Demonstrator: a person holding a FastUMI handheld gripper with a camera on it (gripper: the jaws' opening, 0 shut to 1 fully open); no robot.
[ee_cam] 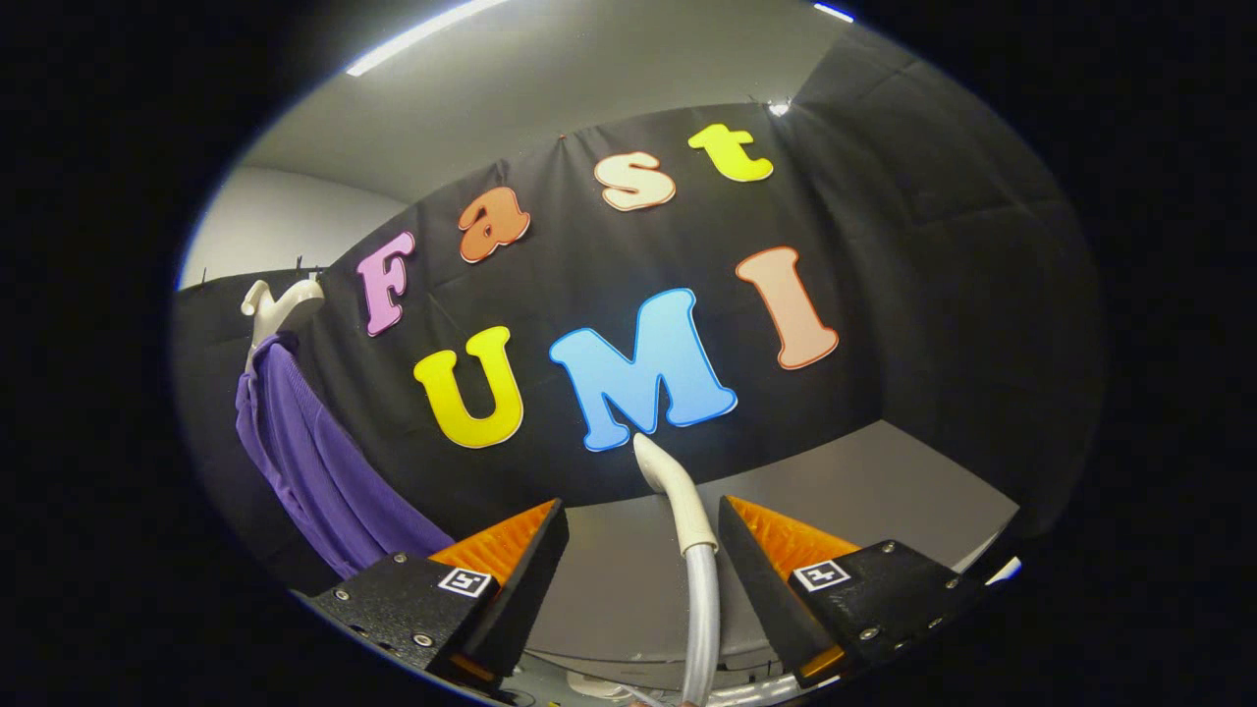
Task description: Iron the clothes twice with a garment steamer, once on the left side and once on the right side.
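A purple garment (314, 462) hangs from a white hanger (280, 306) against the black cloth wall, well off to the left of my fingers and farther away. The garment steamer's white head (678, 501) rises on its pale ribbed hose (700, 609) between my two fingers, its curved tip pointing up and away. It stands close to the right finger, with a wide gap to the left finger. My gripper (640, 503) is open, and the left finger does not press on the steamer. The steamer's base is hidden below the fingers.
A grey flat surface (884, 481) stretches beyond the fingers up to the black cloth wall. A strip light (422, 34) runs along the grey ceiling. A pale wall (275, 221) shows behind the hanger.
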